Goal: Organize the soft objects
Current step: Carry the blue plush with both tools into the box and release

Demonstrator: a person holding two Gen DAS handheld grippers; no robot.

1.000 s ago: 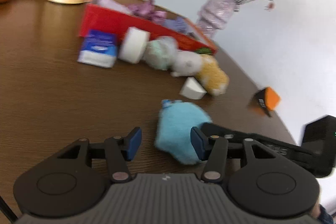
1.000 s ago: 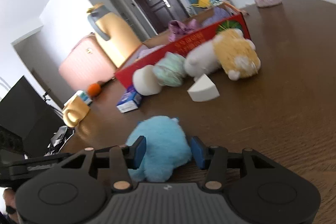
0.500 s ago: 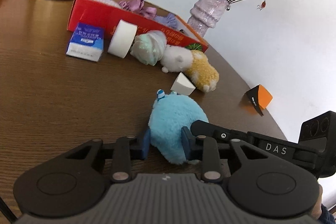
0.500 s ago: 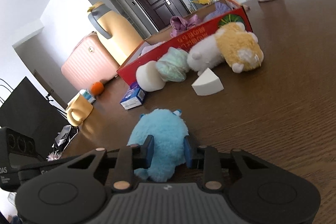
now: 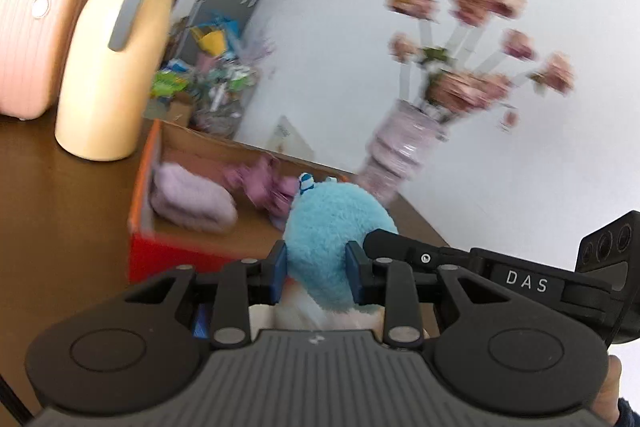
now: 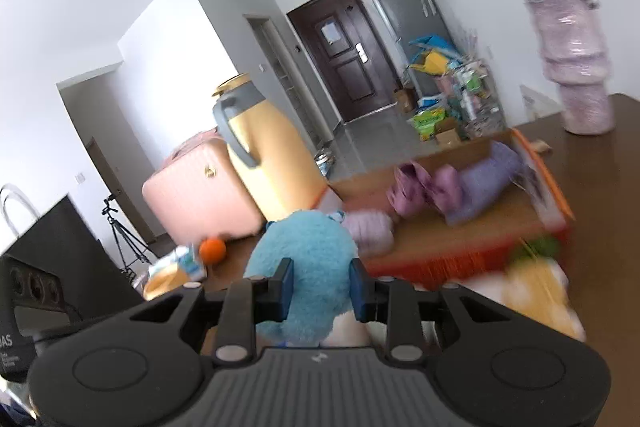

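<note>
Blue plush toy (image 5: pixel 336 231) — pinched by left tongs (image 5: pixel 316 273) and right tongs (image 6: pixel 322 287).

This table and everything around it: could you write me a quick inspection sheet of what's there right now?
Surface: brown wooden table.
Job's things: blue plush toy held in the air by both grippers; red box already holds purple soft items; yellow-and-white plush lies outside it.
Clutter: yellow thermos jug, orange, vase of flowers, pink suitcase.
Grippers: left gripper and right gripper both clamp the toy.
Cables: nothing seen.
Surroundings: dark door, tripod, piled packages.
</note>
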